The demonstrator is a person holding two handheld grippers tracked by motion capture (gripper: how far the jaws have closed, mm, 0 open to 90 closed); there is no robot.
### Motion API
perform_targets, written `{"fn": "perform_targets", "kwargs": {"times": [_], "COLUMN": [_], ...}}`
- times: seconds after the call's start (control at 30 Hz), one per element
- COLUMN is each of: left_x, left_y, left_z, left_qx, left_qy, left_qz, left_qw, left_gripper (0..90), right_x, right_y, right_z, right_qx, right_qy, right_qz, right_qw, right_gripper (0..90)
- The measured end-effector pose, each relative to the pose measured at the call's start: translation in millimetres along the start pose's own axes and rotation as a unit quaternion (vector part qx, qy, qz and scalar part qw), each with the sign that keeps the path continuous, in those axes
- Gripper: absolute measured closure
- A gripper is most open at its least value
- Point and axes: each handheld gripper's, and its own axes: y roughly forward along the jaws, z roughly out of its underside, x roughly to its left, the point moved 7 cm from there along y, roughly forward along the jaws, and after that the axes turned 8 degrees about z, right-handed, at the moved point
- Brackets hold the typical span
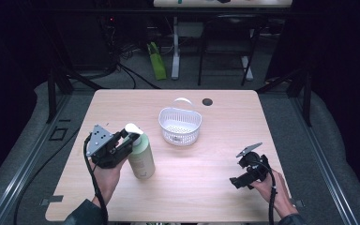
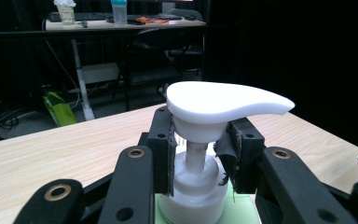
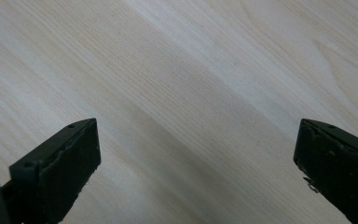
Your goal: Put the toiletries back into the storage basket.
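High view: left gripper (image 1: 130, 140) clamps the neck of the pale green plastic pump bottle (image 1: 141, 159) standing near-left of the white perforated plastic basket (image 1: 180, 124); right gripper (image 1: 240, 177) jaws spread wide, near-right of the basket.

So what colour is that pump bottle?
The bottle is pale green with a white pump top; the high view shows the body best.

Lit brightly from above on the wooden table (image 1: 215, 164), dark all around. Soft shadow beside the pump bottle (image 1: 140, 157) near the left edge. Slightly soft and grainy in the high view; wide diagonal shadow band across the grain in the right gripper view.
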Motion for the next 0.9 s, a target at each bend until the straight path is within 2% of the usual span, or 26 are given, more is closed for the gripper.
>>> {"fn": "perform_targets", "kwargs": {"times": [0.37,0.63,0.9], "left_x": [0.8,0.1,-1.6], "left_y": [-0.4,-4.6,-7.4], "left_z": [-1.7,-8.5,-13.2], "left_qx": [0.002,-0.007,-0.004], "left_qy": [-0.003,-0.002,0.002], "left_qz": [0.002,0.006,0.013], "left_qw": [1.0,1.0,0.9999], "left_gripper": [67.1,67.0,67.0], "right_x": [-0.8,-2.0,-2.8], "right_y": [0.3,-0.8,-1.9], "right_z": [0.0,0.4,1.2], "right_qx": [-0.005,-0.005,-0.006], "right_qy": [0.0,-0.001,0.004], "right_qz": [-0.001,0.004,0.003], "right_qw": [1.0,1.0,1.0], "right_gripper": [0.0,0.0,0.0]}}
